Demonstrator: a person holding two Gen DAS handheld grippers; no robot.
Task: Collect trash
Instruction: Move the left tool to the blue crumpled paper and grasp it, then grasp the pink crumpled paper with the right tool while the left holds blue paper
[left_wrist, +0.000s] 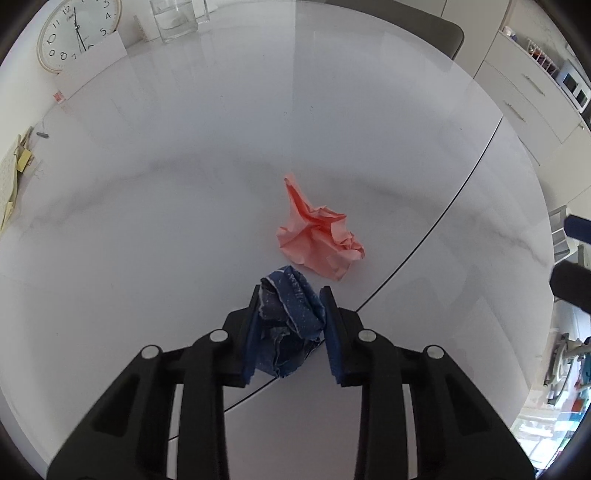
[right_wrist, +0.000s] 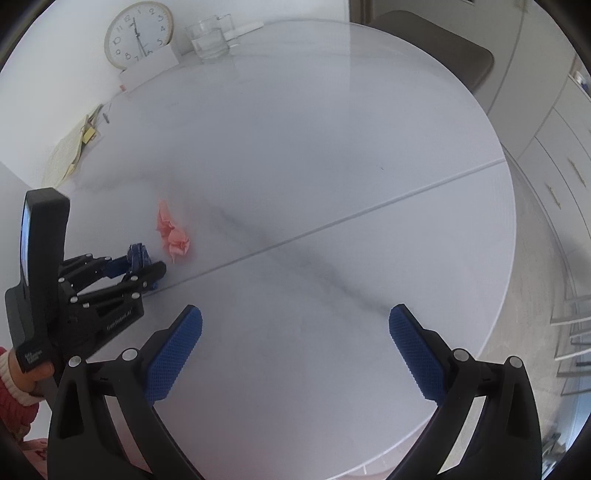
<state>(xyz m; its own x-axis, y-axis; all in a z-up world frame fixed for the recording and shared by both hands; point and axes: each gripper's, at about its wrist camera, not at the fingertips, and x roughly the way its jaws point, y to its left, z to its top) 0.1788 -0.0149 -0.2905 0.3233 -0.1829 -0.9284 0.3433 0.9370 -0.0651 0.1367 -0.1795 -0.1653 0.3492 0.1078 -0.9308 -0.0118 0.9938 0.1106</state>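
At the surface's (left_wrist: 184, 184) far left edge a clock (left_wrist: 75, 31) leans, with a glass (left_wrist: 175, 18) to its right. Near the middle of the surface, by a seam line, the left gripper (left_wrist: 290, 306) points steeply down, its fingers (left_wrist: 251, 332) pinching a crumpled blue wad (left_wrist: 291, 317) that rests on the surface. Just beyond it lies a crumpled pink paper (left_wrist: 319, 236), close but apart. Further right the right gripper (right_wrist: 295, 332) hovers over bare surface, its fingers (right_wrist: 173, 354) spread wide, holding nothing.
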